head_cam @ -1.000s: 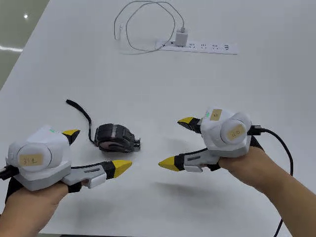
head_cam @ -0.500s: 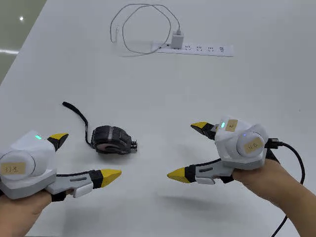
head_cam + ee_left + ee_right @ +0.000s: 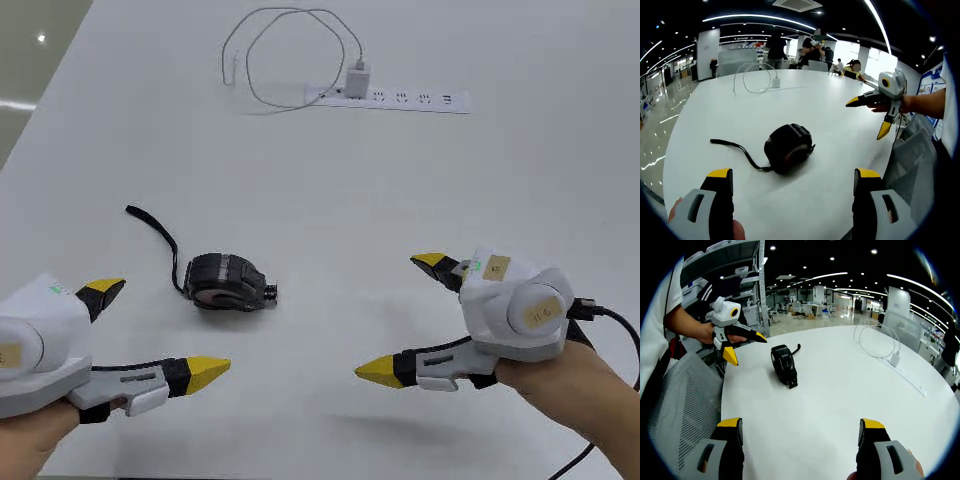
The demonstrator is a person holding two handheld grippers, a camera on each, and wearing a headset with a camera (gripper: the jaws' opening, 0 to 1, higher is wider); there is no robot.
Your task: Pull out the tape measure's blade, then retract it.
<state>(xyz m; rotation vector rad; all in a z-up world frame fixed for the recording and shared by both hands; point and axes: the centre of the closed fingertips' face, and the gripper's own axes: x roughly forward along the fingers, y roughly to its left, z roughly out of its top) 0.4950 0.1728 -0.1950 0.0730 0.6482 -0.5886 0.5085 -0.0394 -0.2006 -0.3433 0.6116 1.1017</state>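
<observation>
We see a wide white tabletop (image 3: 330, 180) from above, with a gripper held in each hand near its lower edge. The left gripper (image 3: 160, 326) is at lower left and the right gripper (image 3: 400, 316) at lower right. Each has its yellow-tipped fingers (image 3: 205, 366) spread wide and holds nothing. Compared with a second ago, both have drawn back. The left has slid toward the left edge of the head view, and the right has moved down and to the right. The gap between them is wider, and neither is as near the work as it was. The background has barely shifted, so we read this as the hands moving rather than the headset. At the far side lies a white power strip (image 3: 400, 99) with a charger (image 3: 358, 80) plugged in and a looped cable. The tape measure (image 3: 226, 282), black and rounded, rests on the tabletop between the grippers and a little beyond them. It is closer to the left one, touches neither, and has stayed in place. Its black strap (image 3: 160, 235) trails away up and to the left. The small hook (image 3: 270, 293) sits tight against the case mouth, pointing right, so no blade is drawn out. We judge that no pull is under way, and a gripper must come back in before anything more can happen.
</observation>
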